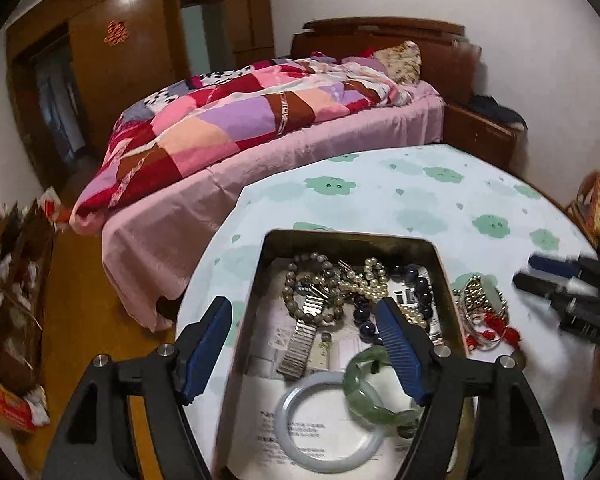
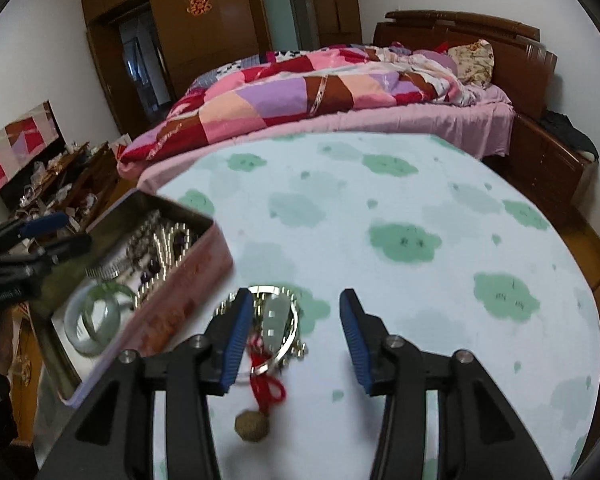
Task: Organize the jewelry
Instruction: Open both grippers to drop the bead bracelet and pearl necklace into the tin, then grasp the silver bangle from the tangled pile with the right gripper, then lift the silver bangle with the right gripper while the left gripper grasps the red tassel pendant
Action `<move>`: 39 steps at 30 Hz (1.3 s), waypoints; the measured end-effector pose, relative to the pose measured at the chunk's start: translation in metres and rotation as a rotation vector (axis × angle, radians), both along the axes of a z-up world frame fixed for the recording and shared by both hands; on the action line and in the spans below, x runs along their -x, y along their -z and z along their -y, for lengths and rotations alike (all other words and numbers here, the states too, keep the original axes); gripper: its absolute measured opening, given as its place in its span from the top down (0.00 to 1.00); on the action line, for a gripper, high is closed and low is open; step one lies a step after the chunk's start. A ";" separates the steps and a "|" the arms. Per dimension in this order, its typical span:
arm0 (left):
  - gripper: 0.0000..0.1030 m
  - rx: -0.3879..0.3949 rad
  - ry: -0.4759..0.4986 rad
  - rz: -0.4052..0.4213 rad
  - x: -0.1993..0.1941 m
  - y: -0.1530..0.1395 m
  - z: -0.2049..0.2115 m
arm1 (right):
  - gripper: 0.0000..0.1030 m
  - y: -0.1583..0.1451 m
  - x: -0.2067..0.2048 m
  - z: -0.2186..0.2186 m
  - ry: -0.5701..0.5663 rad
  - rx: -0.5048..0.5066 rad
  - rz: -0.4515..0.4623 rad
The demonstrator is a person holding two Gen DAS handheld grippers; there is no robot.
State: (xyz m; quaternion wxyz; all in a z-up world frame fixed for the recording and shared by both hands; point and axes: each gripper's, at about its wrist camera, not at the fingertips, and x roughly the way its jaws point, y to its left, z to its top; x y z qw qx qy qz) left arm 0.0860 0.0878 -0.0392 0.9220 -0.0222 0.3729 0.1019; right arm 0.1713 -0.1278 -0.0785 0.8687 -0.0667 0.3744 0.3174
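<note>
Metal tin (image 1: 446,280) holds bangles (left gripper (image 1: 304,354) above, spread wide).

One tin (image 1: 268,264), two bangles (image 1: 328,420) – perhaps four bead strands (image 1: 312,280).

Quilted bed (image 1: 260,120), dark wooden wardrobe (image 1: 116,56)

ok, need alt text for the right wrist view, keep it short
The open right gripper hovers over a small pile of jewelry with a red cord, lying on a cloud-print tablecloth. To its left stands an open tin holding bangles and bead strands, with the left gripper at the frame's left edge. A bed fills the background.
</note>
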 end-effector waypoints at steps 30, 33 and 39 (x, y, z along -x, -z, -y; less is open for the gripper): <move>0.28 0.045 0.080 0.018 0.011 0.001 0.043 | 0.34 0.013 0.016 0.031 0.059 0.061 0.015; 0.28 0.041 0.121 0.021 0.009 0.000 0.059 | 0.34 0.010 0.019 0.044 0.090 0.053 0.022; 0.28 0.008 0.204 0.027 0.001 0.000 0.094 | 0.34 0.016 0.020 0.068 0.151 0.046 0.019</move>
